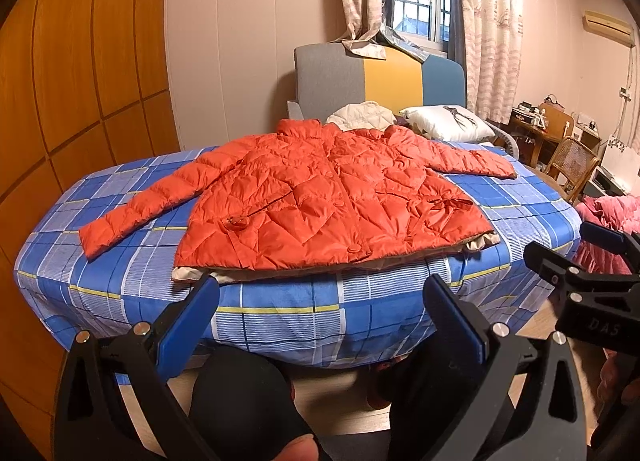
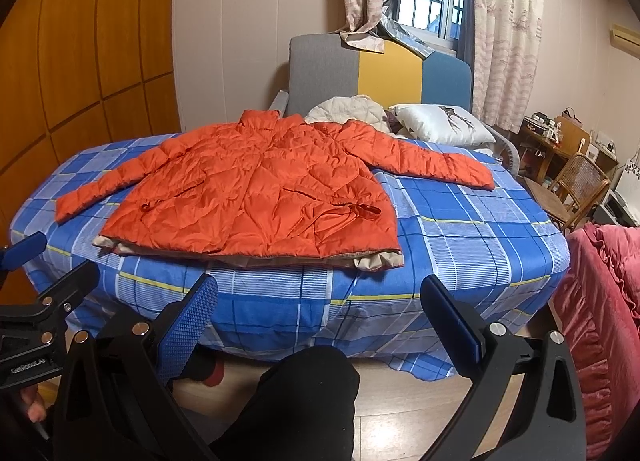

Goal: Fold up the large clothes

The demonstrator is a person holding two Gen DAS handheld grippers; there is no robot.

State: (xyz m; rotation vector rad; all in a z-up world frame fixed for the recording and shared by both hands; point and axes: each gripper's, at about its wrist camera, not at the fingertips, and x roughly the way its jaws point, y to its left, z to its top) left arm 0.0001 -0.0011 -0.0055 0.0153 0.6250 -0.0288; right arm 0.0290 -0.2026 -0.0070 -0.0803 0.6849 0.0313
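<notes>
An orange quilted jacket [image 1: 320,197] lies flat, front up, on the bed with both sleeves spread out; its beige lining shows at the hem. It also shows in the right wrist view [image 2: 256,197]. My left gripper [image 1: 320,293] is open and empty, held in front of the bed's near edge, short of the hem. My right gripper [image 2: 318,293] is open and empty, also short of the near edge, to the right of the left one. The right gripper also shows in the left wrist view [image 1: 576,249].
The bed has a blue checked sheet [image 1: 280,321]. A white pillow [image 1: 448,123] and a cream garment [image 1: 360,115] lie by the headboard. A pink quilt [image 2: 600,321] is on the right. A wicker chair [image 2: 576,189] and desk stand beyond. A wooden wardrobe [image 1: 80,81] is left.
</notes>
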